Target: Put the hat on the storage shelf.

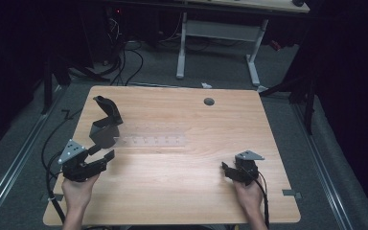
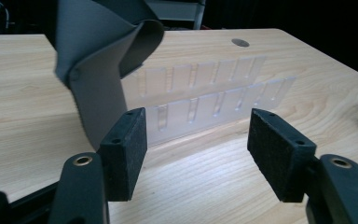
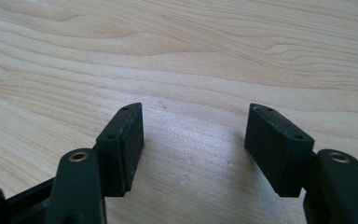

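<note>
Clear plastic rack (image 1: pixel 151 141) with a row of slots, lying flat on the left-centre of the wooden table (image 1: pixel 182 191); long axis running left to right in the high view. Seen in the left gripper view (image 2: pixel 205 102) as two rows of translucent slotted cells, ahead of the jaws.

Grey scoop-like object (image 1: pixel 105 125) at the rack's left end, touching or overlapping that end; dark curved handle rising up and away toward the far left of the table. In the left gripper view (image 2: pixel 100 60), broad grey body just beyond the left-hand pad, partly covering the rack.

Left gripper (image 1: pixel 106 152) near the table's left front edge, held by the left hand (image 1: pixel 79 189), aimed toward the scoop and rack. Jaws spread apart, nothing between the pads (image 2: pixel 126 151); bare table showing in the gap. Grey three-cornered plate on top.

Right gripper (image 1: pixel 226 168) toward the right front of the table, held by the right hand (image 1: pixel 249 196), well apart from the rack. Jaws spread wide in the right gripper view (image 3: pixel 193 140), nothing gripped; bare wood grain between the pads (image 3: pixel 275 144). Cable trailing back along the forearm.

Round grommet hole (image 1: pixel 209 101) near the table's far edge. Grey carpet floor (image 1: pixel 345 158) around the table; white-legged desk frame (image 1: pixel 220 43) and loose cables (image 1: pixel 124 62) beyond.
</note>
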